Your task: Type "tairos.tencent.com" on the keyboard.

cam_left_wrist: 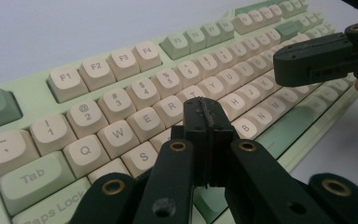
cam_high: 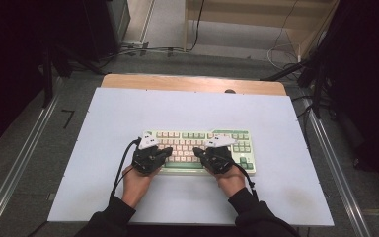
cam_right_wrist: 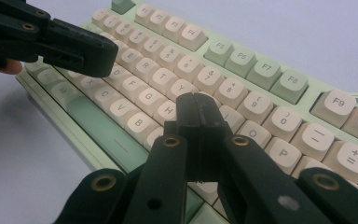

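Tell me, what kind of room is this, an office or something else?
Probably a lab or recording studio set up for capturing hand work, not an ordinary office. A keyboard sits alone on a white sheet covering the table, metal rails flank it on the floor, and loose cables trail behind.
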Action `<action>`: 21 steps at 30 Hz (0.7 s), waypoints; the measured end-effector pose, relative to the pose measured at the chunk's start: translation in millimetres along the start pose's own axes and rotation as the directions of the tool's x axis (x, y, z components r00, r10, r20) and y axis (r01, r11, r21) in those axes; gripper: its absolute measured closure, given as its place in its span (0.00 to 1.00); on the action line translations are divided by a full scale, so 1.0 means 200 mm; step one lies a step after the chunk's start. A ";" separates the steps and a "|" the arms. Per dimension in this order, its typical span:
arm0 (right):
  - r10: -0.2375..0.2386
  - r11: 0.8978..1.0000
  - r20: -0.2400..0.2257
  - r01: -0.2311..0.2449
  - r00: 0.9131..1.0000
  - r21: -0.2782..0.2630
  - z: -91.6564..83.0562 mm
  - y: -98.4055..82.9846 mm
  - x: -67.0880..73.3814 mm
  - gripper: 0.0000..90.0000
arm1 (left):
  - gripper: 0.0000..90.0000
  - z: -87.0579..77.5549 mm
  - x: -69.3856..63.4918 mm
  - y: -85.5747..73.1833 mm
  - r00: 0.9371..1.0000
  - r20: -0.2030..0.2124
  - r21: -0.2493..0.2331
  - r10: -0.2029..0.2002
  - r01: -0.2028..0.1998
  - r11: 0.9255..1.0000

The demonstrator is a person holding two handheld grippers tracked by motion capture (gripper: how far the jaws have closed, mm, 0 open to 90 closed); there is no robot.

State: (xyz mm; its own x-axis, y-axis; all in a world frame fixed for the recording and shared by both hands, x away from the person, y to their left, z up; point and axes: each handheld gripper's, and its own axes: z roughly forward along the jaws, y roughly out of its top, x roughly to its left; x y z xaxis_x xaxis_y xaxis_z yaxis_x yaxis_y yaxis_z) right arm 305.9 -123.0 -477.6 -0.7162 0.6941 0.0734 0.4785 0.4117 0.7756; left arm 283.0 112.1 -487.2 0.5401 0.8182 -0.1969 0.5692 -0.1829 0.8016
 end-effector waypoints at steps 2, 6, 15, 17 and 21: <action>0.001 1.000 0.000 -0.001 1.000 0.002 0.00 0.00 0.00 0.98 | 1.00 0.00 0.00 0.00 1.000 0.004 0.006 0.000 0.000 1.000; -0.001 1.000 0.000 0.001 1.000 -0.001 0.00 0.00 0.00 0.98 | 1.00 0.01 -0.01 0.00 1.000 0.007 0.013 0.002 -0.002 1.000; 0.003 1.000 0.001 -0.003 1.000 0.000 0.00 0.00 0.00 0.98 | 1.00 0.01 -0.02 -0.01 1.000 0.009 0.035 0.006 -0.006 0.999; 0.003 1.000 0.001 -0.003 1.000 0.000 0.00 0.00 0.00 0.98 | 1.00 0.01 -0.02 -0.01 1.000 0.010 0.035 0.005 -0.006 0.999; 0.002 1.000 0.001 -0.002 1.000 0.000 0.00 0.00 0.00 0.98 | 1.00 0.01 -0.03 -0.01 1.000 0.009 0.040 0.012 -0.012 0.999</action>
State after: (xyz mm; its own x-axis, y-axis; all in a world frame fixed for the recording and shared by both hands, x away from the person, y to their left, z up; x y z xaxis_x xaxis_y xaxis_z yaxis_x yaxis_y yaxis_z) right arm 305.7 -123.5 -477.4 -0.7146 0.6956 0.0740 0.4797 0.4102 0.7757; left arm 280.5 106.7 -489.8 0.5524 0.8112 -0.1921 0.5870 -0.2148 0.7806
